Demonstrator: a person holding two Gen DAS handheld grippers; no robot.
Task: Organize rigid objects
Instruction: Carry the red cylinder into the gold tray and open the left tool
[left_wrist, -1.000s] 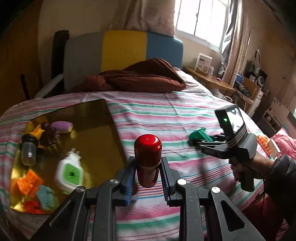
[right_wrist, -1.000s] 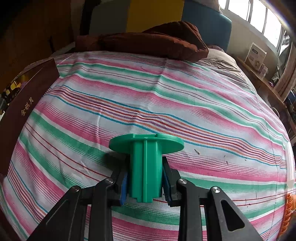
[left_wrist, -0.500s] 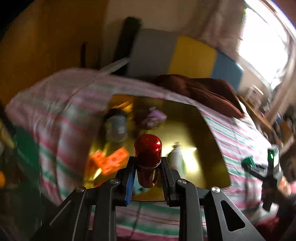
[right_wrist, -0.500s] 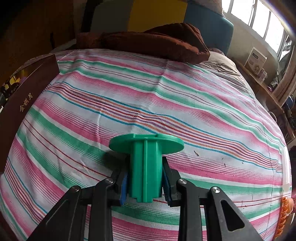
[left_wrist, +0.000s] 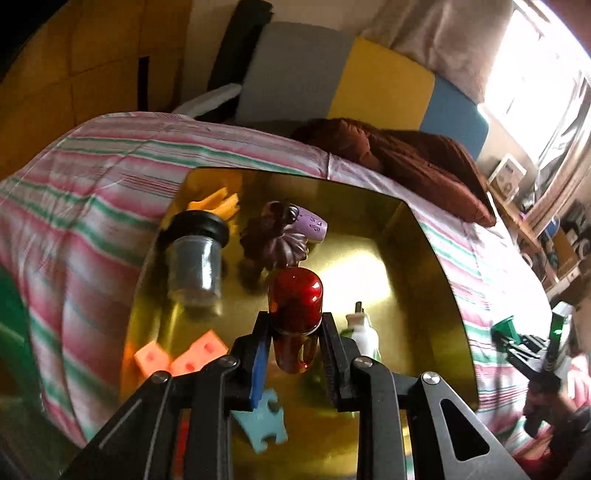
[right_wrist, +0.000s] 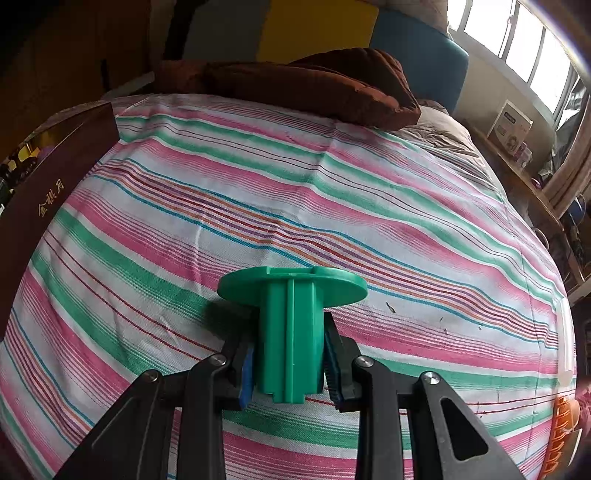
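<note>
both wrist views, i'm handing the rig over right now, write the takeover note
Left tongs: shut on the red capsule, held over the gold box.
Right tongs: shut on the green spool, over the striped bedspread, well to the right of the box.
Already in the box: grey jar, purple piece, orange blocks, blue puzzle piece, white bottle.
Left to do: drop the capsule in, then bring the spool over.

Likely a home bedroom — striped bedspread, padded headboard, brown blanket, curtained window.
</note>
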